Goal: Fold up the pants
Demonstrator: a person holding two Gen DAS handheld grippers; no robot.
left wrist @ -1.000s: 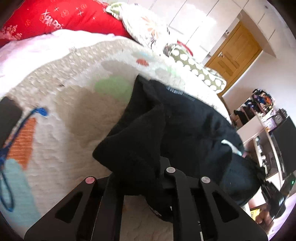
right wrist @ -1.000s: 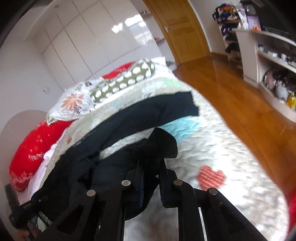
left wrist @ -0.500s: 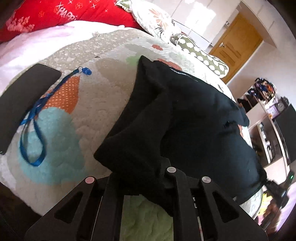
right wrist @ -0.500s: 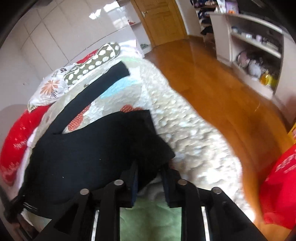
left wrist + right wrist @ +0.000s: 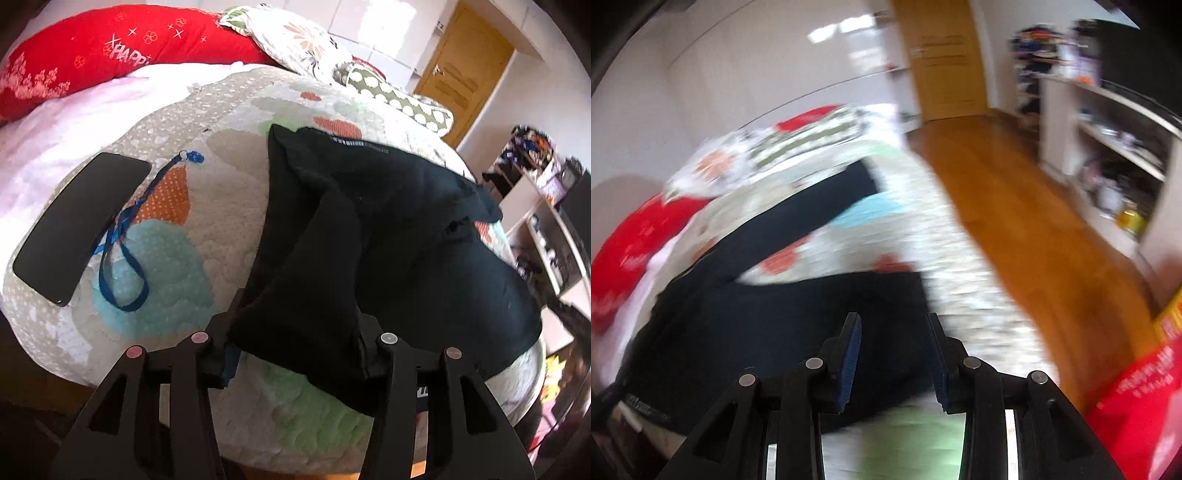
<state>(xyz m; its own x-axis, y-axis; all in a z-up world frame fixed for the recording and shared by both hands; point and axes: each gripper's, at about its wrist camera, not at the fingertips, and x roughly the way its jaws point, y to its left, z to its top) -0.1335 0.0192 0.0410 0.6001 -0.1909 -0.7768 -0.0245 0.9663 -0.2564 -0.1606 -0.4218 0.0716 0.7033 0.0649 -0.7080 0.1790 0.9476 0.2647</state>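
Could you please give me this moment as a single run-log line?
stage: release after fold | left gripper: jaws just opening, black pants fold between | right gripper: open, empty | surface: quilt

the black pants [image 5: 424, 236] lie spread on the patterned quilt, near its front edge. in the left wrist view a doubled-over flap of the fabric lies on top at the near end, its thick folded corner hanging a little over the quilt's edge. the waistband shows a grey printed strip at the far side. in the blurred right wrist view the pants [image 5: 768, 332] lie flat, one leg stretching away across the quilt.
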